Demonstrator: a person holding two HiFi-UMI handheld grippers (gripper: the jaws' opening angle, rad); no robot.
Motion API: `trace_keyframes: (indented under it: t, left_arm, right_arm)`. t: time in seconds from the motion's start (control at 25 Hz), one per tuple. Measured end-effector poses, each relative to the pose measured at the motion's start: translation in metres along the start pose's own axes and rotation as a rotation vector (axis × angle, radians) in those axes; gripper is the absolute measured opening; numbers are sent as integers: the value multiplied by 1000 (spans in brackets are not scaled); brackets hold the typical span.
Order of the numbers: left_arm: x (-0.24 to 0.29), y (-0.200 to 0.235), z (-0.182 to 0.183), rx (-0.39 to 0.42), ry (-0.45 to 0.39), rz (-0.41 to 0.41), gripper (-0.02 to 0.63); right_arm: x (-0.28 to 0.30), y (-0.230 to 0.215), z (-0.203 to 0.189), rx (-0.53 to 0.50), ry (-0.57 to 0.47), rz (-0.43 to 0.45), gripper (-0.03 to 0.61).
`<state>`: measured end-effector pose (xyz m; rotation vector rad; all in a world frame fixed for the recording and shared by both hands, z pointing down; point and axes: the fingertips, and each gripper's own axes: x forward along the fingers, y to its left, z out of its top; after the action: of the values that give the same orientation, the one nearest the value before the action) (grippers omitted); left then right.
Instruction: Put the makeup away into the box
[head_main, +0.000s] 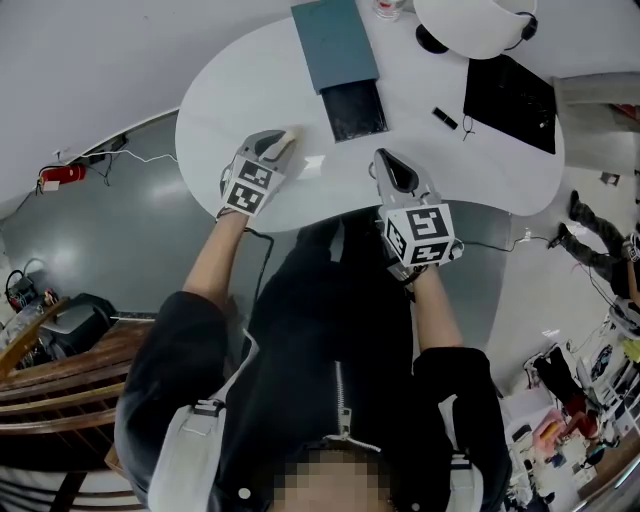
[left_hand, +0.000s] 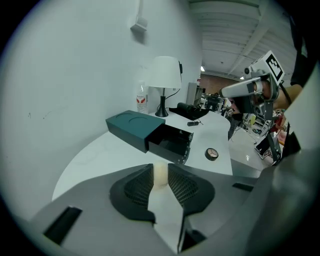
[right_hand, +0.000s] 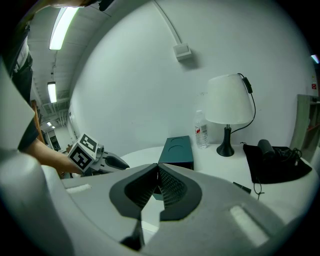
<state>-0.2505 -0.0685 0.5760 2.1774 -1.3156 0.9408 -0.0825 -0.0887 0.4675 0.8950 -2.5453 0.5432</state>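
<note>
- A cream makeup stick (left_hand: 160, 172) is gripped by the left tool (head_main: 288, 142), likely for carrying to the box (left_hand: 131, 125).
- Its drawer (left_hand: 172, 142) is pulled open to receive makeup.
- A round compact (left_hand: 212, 153) is left on the table (left_hand: 100, 155), near the drawer.
- The right tool (right_hand: 157, 169) is kept closed, empty.

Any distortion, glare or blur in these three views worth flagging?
Head view: strong wide-angle bend, the white table looks bowed; evenly lit, sharp. Left gripper view: dark round vignette; the cream item between the jaws reads clear. Right gripper view: same vignette; the ceiling light blows out top left.
</note>
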Motion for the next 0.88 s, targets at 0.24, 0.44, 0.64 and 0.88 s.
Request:
trace_keyframes:
  t: [0.24, 0.44, 0.64, 0.88]
  left_arm:
    - [11, -12, 24, 45, -12, -37, 95]
    - [24, -26, 40, 89, -13, -78, 95]
    - [43, -45, 59, 132, -16, -119, 95]
    - [62, -58, 68, 188, 8, -153, 95]
  right_arm:
    - [-6, -12, -1, 23, -8, -20, 6]
    - [-14, -22, -2, 43, -22, -44, 6]
    - [-25, -37, -6, 62, -26, -77, 6]
    - [-34, -53, -11, 89, -32, -115, 6]
